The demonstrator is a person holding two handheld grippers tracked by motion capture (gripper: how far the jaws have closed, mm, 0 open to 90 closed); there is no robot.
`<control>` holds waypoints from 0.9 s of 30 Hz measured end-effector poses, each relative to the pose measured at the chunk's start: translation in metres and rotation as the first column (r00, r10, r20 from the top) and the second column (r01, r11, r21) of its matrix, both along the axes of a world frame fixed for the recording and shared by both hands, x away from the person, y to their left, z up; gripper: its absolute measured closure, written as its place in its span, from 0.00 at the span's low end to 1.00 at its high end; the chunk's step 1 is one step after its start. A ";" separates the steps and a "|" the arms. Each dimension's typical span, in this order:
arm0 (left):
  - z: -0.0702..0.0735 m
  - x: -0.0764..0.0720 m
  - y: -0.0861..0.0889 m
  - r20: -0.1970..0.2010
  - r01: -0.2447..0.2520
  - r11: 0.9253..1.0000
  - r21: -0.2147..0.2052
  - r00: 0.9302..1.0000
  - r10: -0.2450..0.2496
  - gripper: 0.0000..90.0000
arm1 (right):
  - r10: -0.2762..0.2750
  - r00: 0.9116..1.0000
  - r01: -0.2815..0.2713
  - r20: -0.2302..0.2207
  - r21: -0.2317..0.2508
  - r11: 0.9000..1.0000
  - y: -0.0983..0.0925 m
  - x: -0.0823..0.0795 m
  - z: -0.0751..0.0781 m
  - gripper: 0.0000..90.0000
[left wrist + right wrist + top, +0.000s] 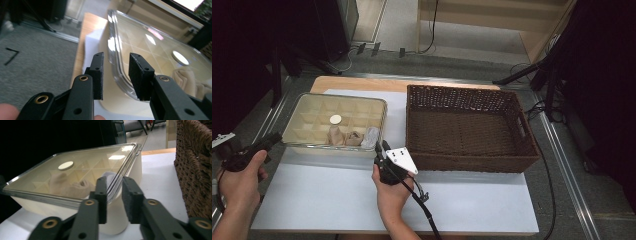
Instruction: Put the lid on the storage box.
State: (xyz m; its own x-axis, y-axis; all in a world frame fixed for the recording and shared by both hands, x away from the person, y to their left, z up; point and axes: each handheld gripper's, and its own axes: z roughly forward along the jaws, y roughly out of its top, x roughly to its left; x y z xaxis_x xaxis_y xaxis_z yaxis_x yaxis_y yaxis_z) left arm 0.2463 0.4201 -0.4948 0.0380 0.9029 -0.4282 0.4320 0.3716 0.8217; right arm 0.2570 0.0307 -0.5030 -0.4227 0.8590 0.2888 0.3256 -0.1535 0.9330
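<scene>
A cream organizer box (pixel 312 131) split into small compartments sits under a clear lid (pixel 343 100) with a white disc at its middle, at ten o'clock on the surface (pixel 337 200), beside a wicker basket (pixel 469 127). The left gripper (pixel 116 75) and right gripper (pixel 113 200) each straddle a lid corner, jaws narrowly apart, not pressing.

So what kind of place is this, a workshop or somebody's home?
Probably a lab or recording studio, not a home: a white-topped table on grey carpet, black stands and cables around it, and a person working hand-held grippers beside a lidded box.
</scene>
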 end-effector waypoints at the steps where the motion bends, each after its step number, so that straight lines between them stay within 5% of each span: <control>1: 0.000 0.001 -0.002 -0.002 0.006 1.000 0.002 1.000 -0.006 0.74 | -0.001 1.000 0.001 0.004 0.006 1.000 0.001 0.001 -0.001 0.78; 8: 0.001 0.001 -0.005 0.001 0.022 1.000 0.020 1.000 -0.022 0.71 | -0.013 1.000 0.014 -0.028 0.044 0.999 0.006 0.008 -0.006 0.71; 15: 0.004 0.002 -0.007 0.000 0.054 0.997 0.048 0.999 -0.054 0.67 | -0.034 0.998 0.037 -0.057 0.056 0.998 0.007 0.006 -0.003 0.78; 27: 0.002 0.008 -0.007 -0.009 -0.012 1.000 0.007 1.000 0.012 0.67 | -0.054 0.998 0.056 -0.043 0.051 0.997 0.014 0.015 -0.006 0.71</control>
